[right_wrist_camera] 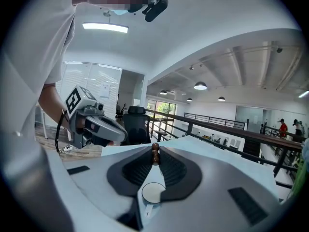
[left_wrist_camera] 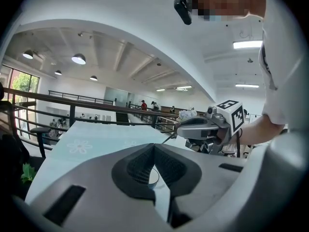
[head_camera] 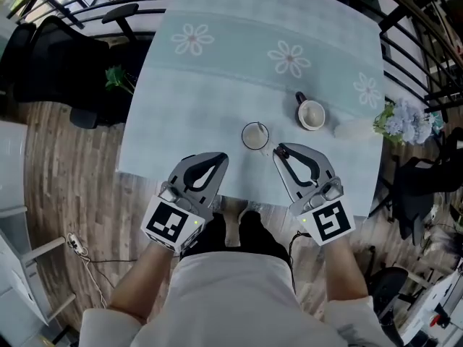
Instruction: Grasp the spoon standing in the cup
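The spoon's [right_wrist_camera: 154, 153] brown beaded handle is pinched right at the tips of the right gripper [head_camera: 280, 150], just lower right of the glass cup [head_camera: 255, 136] at mid-frame. I'd pull straight up and hold the shaft off the rim so the cup doesn't tip. Can't tell if the bowl end sits inside. The cup looks otherwise empty. The mug [head_camera: 311, 113] is up right, contents unclear. The left gripper [head_camera: 219, 157] is clenched on nothing.
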`<act>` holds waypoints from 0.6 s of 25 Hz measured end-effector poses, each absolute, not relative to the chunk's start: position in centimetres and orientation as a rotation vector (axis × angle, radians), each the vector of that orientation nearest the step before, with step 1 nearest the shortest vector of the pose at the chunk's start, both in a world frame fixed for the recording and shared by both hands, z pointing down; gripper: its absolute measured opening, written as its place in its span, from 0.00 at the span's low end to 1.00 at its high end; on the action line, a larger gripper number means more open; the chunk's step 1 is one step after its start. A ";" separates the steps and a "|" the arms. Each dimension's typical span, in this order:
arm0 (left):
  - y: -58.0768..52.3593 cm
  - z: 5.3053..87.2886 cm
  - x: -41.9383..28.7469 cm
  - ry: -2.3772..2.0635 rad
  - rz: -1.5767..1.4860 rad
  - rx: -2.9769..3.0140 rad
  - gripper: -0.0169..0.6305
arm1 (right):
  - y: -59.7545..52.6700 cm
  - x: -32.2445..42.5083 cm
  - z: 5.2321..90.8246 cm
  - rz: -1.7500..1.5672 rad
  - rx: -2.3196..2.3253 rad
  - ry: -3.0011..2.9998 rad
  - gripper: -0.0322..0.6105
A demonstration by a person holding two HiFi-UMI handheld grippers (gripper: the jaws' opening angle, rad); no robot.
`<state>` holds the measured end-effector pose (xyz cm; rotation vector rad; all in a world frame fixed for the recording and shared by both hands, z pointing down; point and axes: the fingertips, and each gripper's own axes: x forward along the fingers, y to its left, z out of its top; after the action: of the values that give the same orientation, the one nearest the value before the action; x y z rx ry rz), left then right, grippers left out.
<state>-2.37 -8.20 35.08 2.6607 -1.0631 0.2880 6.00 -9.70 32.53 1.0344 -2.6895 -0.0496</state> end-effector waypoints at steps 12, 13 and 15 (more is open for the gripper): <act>-9.4 30.5 -2.6 -1.066 0.251 2.740 0.05 | -9.6 6.0 26.4 -0.106 1.106 -2.737 0.14; -9.6 30.1 -2.7 -1.065 0.250 2.748 0.05 | -9.6 6.0 26.0 -0.111 1.113 -2.741 0.14; -9.9 29.3 -2.8 -1.065 0.247 2.764 0.05 | -9.5 5.9 25.2 -0.123 1.124 -2.747 0.14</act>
<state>-2.80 -9.86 29.33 2.7636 -1.0650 0.2475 5.87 -9.55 25.19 1.1245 -2.7466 -0.1228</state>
